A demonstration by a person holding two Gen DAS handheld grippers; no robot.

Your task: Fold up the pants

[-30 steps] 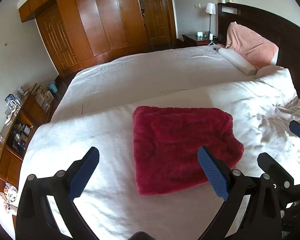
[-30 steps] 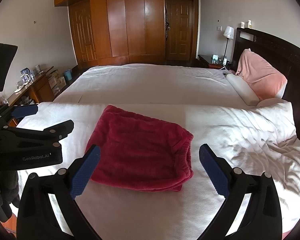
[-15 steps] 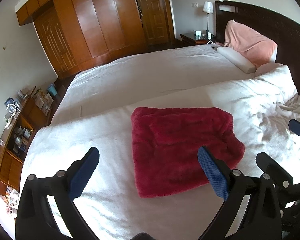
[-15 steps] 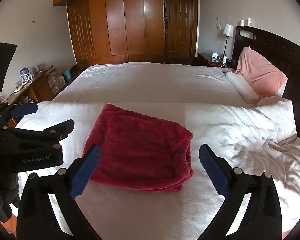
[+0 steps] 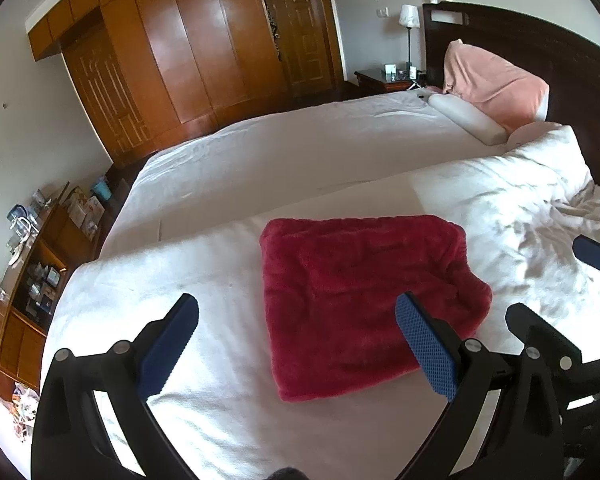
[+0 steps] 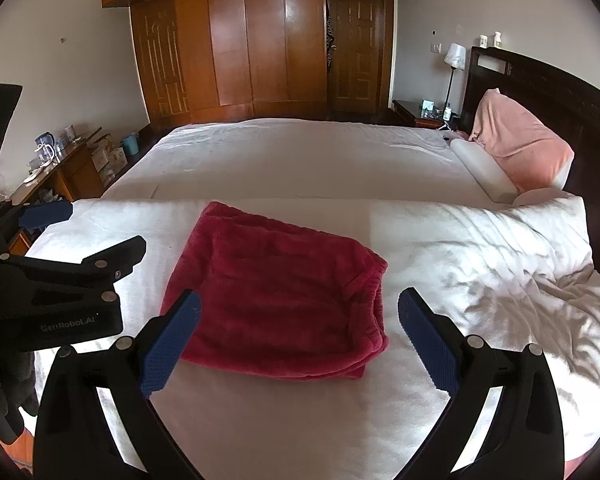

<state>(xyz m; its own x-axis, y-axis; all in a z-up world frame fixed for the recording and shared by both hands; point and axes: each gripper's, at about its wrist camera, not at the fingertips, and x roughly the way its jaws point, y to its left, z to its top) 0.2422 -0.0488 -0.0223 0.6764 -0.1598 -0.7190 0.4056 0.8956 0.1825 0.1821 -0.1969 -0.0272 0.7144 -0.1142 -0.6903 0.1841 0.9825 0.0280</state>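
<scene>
On the near half of the white bed (image 6: 300, 420), red pants (image 6: 276, 304) are lying folded into a thick, roughly square bundle, with the layered edges showing along its right side in the right wrist view. Both tools are hanging above the bedding, apart from the cloth. The left gripper (image 5: 296, 344) is standing wide open with nothing between its blue pads (image 5: 426, 350), and its right finger is overlapping the bundle's near right corner in the left wrist view. The right gripper (image 6: 298, 344) is likewise spread wide and holding nothing, with the pants sitting just beyond its fingertips. From the right wrist view, the left tool's black body is showing at the left edge, and white lettering on it is reading "GenRobot.AI". Rumpled white bedding (image 6: 520, 280) is lying to the right of the pants. A pink pillow (image 6: 520, 144) is leaning against the dark headboard (image 6: 540, 80) at the far right. Wooden wardrobes (image 6: 240, 40) are lining the far wall, and a lamp (image 6: 455, 56) is standing on a nightstand beside the headboard.
</scene>
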